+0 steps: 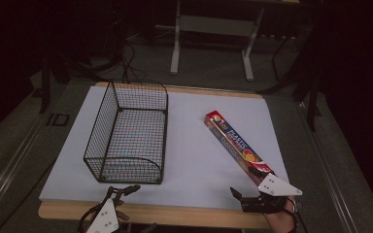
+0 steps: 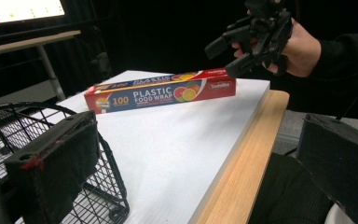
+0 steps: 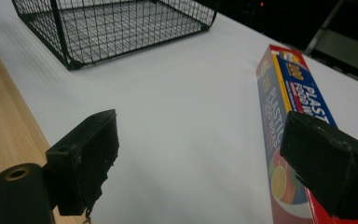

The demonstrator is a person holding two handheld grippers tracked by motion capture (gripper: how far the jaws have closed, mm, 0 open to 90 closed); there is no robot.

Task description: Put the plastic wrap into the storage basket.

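A long red and blue box of plastic food wrap point(image 1: 235, 141) lies flat and slantwise on the white board point(image 1: 189, 160), right of centre. My right gripper point(image 1: 246, 182) hovers open at the box's near end. In the right gripper view one jaw hangs over that end of the box point(image 3: 279, 93) and the other over bare board, with nothing held in the right gripper point(image 3: 205, 163). My left gripper point(image 1: 124, 190) is open at the front edge, just before the black wire basket point(image 1: 126, 131). Its view looks across the left gripper point(image 2: 196, 163) to the box point(image 2: 161, 91) and the right gripper point(image 2: 242, 46).
The basket point(image 3: 112, 28) is empty and stands on the left half of the board. A wooden table edge point(image 1: 175, 213) runs along the front. Behind the table are white table legs point(image 1: 175, 43) and cables on a dark floor.
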